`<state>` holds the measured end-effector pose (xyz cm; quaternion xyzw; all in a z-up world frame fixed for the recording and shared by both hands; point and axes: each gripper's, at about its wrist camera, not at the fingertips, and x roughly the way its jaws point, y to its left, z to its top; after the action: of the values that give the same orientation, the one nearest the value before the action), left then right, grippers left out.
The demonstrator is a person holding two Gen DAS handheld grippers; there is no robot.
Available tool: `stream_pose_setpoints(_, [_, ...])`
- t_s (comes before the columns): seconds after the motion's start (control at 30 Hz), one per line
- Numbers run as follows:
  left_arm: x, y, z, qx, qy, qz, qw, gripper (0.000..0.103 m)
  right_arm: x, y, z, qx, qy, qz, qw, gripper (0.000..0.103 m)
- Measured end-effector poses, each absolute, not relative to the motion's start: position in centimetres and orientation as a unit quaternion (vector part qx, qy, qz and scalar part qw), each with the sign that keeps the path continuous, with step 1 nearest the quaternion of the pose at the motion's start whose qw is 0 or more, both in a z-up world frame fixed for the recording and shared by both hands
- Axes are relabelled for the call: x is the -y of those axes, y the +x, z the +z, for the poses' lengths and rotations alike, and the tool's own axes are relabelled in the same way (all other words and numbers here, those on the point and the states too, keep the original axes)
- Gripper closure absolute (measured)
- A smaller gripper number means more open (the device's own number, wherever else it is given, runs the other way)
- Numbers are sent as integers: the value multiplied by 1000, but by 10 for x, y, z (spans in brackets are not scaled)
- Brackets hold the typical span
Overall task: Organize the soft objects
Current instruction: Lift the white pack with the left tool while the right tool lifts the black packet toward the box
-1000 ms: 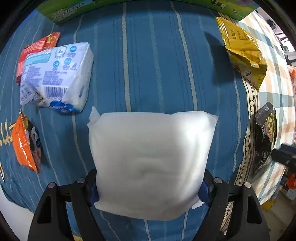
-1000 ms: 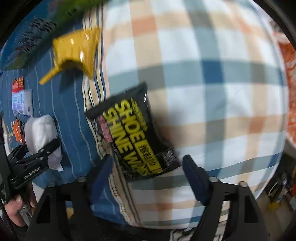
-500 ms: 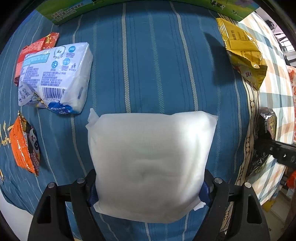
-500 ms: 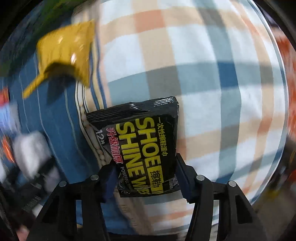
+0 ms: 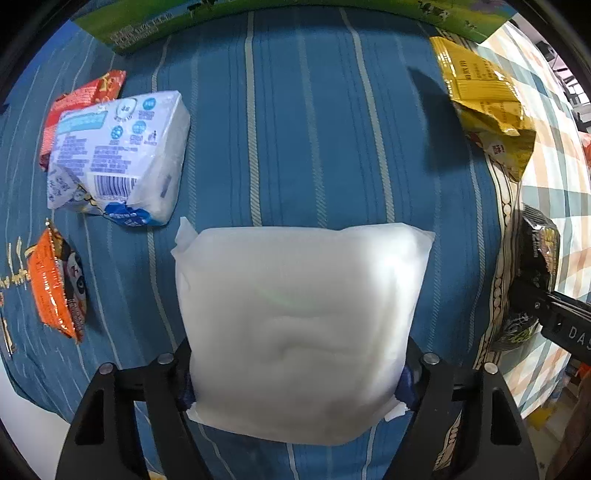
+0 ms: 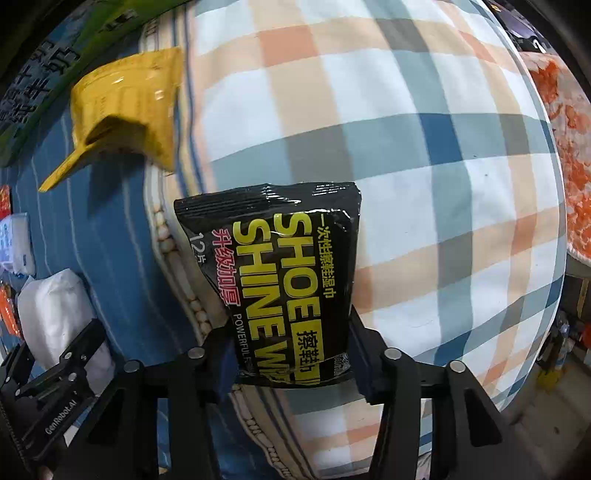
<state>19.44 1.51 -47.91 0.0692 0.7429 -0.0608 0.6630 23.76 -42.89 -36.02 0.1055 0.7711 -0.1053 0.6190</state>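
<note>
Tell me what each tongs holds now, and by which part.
The left tongs are closing on the near end of the plain white soft pack. The right tongs are closing on the near end of the black shoe shine wipes pack.

- A blue striped cloth [image 5: 280, 122] covered the surface.
- A plaid cloth [image 6: 388, 122] lay just beside it.
- A green carton [image 5: 155, 18] stood at the far edge.

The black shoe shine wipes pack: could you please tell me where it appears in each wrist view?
Left wrist view: black shoe shine wipes pack at the far right edge, seen edge-on.
Right wrist view: the pack low in the centre, between the right tool's closing fingers.
Shared landmark: yellow packet, near the top in both.
</note>
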Motion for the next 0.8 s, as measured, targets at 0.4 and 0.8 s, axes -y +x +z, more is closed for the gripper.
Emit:
stream_pose_setpoints(0.4, [-34, 184, -416, -707, 31, -54, 704, 29, 398, 233, -270, -727, 100, -58, 676, 56])
stream_pose_setpoints(0.8, [-19, 244, -258, -614, -8, -110, 782, 29, 363, 313, -167, -632, 125, 8, 765, 56])
